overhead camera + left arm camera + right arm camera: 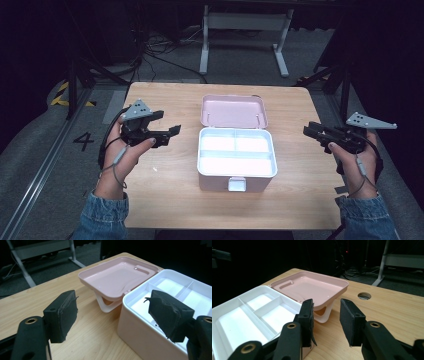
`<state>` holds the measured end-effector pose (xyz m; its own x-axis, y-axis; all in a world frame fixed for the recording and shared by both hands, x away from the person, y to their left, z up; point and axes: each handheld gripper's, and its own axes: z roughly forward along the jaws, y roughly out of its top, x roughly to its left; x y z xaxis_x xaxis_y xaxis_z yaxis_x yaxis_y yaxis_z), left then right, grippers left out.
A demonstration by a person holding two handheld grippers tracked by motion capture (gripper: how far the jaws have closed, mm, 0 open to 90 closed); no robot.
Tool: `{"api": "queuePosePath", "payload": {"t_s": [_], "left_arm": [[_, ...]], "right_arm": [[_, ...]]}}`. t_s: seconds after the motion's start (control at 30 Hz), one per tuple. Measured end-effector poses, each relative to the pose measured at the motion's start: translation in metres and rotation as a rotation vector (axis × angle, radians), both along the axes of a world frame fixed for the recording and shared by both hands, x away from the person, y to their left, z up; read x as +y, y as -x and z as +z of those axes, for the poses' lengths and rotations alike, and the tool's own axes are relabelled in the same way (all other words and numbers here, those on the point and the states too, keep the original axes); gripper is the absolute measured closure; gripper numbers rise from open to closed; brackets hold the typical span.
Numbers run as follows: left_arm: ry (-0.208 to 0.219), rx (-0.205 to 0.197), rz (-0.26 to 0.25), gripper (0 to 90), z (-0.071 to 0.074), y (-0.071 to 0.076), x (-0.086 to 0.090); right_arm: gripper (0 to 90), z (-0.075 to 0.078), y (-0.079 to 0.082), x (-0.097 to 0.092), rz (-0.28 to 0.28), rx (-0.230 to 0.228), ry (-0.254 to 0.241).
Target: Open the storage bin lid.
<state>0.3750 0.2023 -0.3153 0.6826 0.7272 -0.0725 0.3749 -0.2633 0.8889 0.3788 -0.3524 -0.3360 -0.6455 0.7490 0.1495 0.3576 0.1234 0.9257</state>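
The pale pink plastic box (237, 165) w/ a white divided tray insert (236, 152) sits mid-table on the light wooden table (165, 200), its hinged pink lid (233, 111) thrown open and lying back behind the body, propped on its white carry handle (108, 305). Tray compartments look empty.

Handling, as a judgement: thin moulded plastic, so light, stiff, smooth-walled and prob. slippery under rubber pads. It'd skid across the wood if pushed from one side only. Lid is the flimsy bit; hinge could strain if levered. Best grips: the lid's front edge to swing it shut, or the body's side walls w/ one gripper each side. The small latch tab (237, 184) at the front is too small to hold by.

Left gripper (170, 134): jaws wide apart, nothing between them, hovering just left of the box body and apart from it, pointing at its near-left corner. Right gripper (309, 131): jaws part-open, gap narrower than the left's, also empty, well off the box's right side. A round cable hole (364, 295) lies beyond it.
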Motion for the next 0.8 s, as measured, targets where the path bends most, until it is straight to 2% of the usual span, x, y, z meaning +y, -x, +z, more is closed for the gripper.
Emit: {"api": "queuePosePath", "payload": {"t_s": [0.07, 0.27, 0.33, 0.43, 0.47, 0.53, 0.63, 0.73, 0.8], "left_arm": [[0.011, 0.002, 0.022, 23.8, -0.003, 0.004, 0.005], [0.008, -0.001, 0.086, 24.3, -0.012, 0.013, 0.021], [-0.010, 0.006, 0.101, 24.3, -0.017, 0.015, 0.026], [-0.069, -0.001, 0.165, 24.4, -0.023, 0.016, 0.031], [-0.077, -0.005, 0.173, 24.3, -0.024, 0.015, 0.032], [-0.066, -0.001, 0.185, 24.3, -0.029, 0.014, 0.034], [-0.055, 0.022, 0.193, 24.4, -0.038, 0.012, 0.038], [-0.053, 0.041, 0.229, 24.4, -0.048, 0.009, 0.042], [-0.081, 0.053, 0.253, 24.4, -0.054, 0.006, 0.044]], "right_arm": [[63.6, -0.001, 0.000, -0.002, -0.005, 0.006, 0.001], [61.9, -0.006, -0.001, -0.008, -0.022, 0.030, 0.015], [61.7, -0.008, -0.001, -0.010, -0.028, 0.036, 0.024], [61.1, -0.011, -0.002, -0.013, -0.046, 0.046, 0.044], [60.7, -0.012, -0.003, -0.014, -0.054, 0.049, 0.055], [59.4, -0.014, -0.003, -0.016, -0.056, 0.057, 0.058], [58.8, -0.017, -0.005, -0.020, -0.068, 0.064, 0.069], [58.5, -0.021, -0.007, -0.023, -0.089, 0.074, 0.092], [58.4, -0.024, -0.009, -0.025, -0.100, 0.086, 0.100]]}}
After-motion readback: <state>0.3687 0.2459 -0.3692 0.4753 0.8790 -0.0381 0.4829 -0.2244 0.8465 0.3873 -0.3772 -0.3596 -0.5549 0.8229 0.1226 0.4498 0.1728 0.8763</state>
